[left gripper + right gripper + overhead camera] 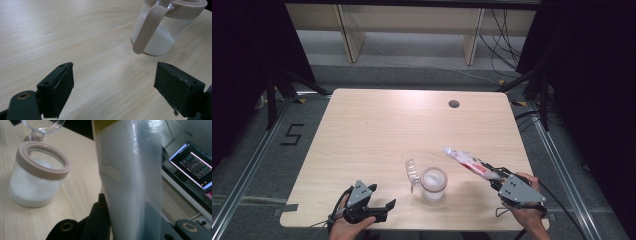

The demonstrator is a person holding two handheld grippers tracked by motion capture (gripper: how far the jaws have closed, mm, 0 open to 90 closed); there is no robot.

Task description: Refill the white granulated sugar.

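The right hand-held gripper (495,178) is clamped on the lower end of a soft, light, slippery plastic pouch (467,161) raised beside the open glass jar (433,183) on the tabletop (377,130); the left hand-held gripper (113,87) stands apart, empty.

Each black two-jaw gripper (384,206) (496,180) has a grey three-cornered plate with small holes and a thin black cable.

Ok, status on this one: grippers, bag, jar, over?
Right gripper shut on the bag, held tilted beside the jar. Left gripper open, holding nothing. Jar part full of white powder, lid flipped open. Nothing in the way.
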